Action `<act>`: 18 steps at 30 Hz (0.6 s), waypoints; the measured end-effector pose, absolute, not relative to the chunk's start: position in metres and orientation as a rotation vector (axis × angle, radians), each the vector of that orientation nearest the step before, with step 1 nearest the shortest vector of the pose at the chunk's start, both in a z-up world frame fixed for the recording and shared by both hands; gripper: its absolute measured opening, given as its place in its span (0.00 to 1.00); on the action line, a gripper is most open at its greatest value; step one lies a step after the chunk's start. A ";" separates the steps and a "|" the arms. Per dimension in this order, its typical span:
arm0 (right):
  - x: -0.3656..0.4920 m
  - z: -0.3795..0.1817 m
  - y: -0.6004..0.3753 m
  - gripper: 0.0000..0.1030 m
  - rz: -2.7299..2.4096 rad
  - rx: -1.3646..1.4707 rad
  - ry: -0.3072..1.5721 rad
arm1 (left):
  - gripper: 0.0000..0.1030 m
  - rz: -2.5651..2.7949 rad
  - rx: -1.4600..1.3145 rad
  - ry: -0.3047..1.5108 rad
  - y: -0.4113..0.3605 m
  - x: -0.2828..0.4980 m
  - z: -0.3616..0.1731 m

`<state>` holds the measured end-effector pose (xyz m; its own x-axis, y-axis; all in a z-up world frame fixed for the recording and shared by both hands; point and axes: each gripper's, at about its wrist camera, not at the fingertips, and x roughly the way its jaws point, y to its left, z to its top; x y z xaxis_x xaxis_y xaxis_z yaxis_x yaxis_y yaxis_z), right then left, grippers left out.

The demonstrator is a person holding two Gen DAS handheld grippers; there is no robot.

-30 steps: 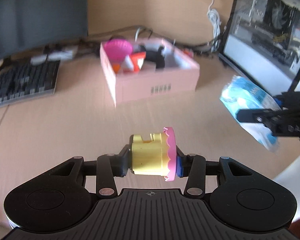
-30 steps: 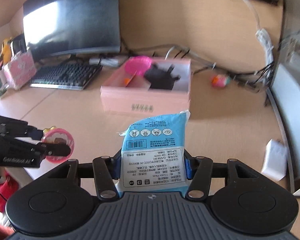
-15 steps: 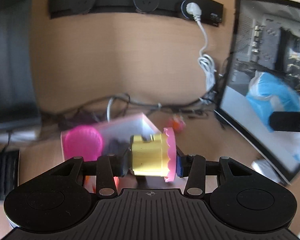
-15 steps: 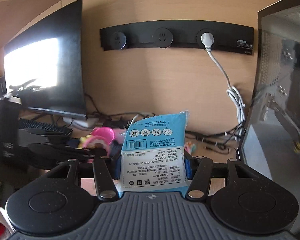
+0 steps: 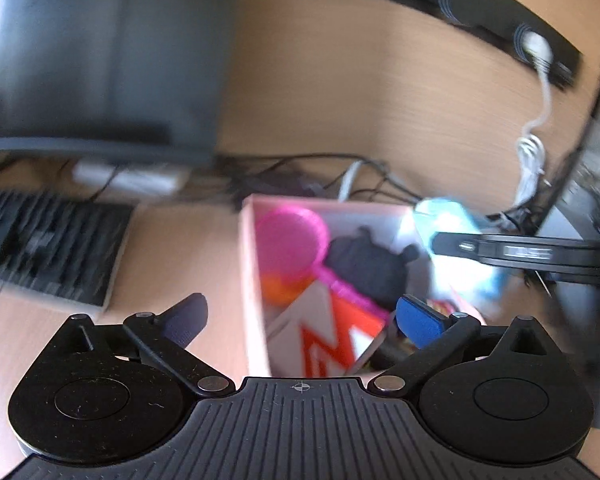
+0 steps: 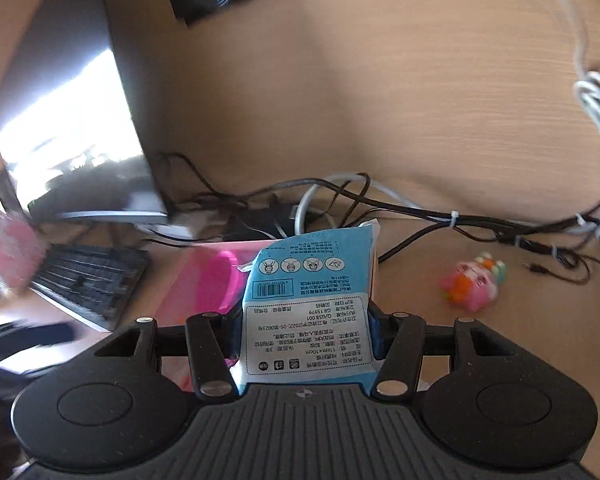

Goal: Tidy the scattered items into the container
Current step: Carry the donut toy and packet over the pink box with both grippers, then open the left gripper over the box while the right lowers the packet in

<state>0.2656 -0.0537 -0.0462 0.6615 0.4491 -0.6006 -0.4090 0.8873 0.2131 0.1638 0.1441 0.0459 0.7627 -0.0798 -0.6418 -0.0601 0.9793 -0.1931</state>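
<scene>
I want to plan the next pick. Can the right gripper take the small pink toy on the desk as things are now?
Probably not yet. The right gripper is shut on the blue packet, so its fingers are occupied. The pink toy lies uncovered on the desk, right of the pink box.

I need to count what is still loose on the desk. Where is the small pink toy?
In the right wrist view the small pink toy lies on the desk, right of the blue packet that the right gripper holds, just before the black cables.

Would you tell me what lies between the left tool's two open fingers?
In the left wrist view, the left tool frames the pink box; its near wall and a red-and-white carton lie between them.
</scene>
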 end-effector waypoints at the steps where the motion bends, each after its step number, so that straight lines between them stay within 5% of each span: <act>1: 0.272 -0.053 -0.045 0.52 0.476 0.038 0.697 | 1.00 0.010 -0.226 0.710 0.148 0.155 0.046; 9: 0.289 -0.071 -0.009 0.56 0.585 0.077 0.757 | 1.00 0.080 -0.305 0.788 0.166 0.119 0.028; 13: 0.270 -0.059 -0.018 0.81 0.566 -0.018 0.709 | 1.00 0.089 -0.327 0.791 0.169 0.111 0.023; 18: 0.249 -0.037 -0.046 0.76 0.468 -0.004 0.582 | 1.00 0.109 -0.385 0.795 0.176 0.098 0.017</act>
<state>0.2491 -0.0465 -0.0372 0.7342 0.4244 -0.5300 -0.4264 0.8956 0.1265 0.0983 0.1759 0.0172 0.6984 -0.0483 -0.7140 -0.2379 0.9253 -0.2953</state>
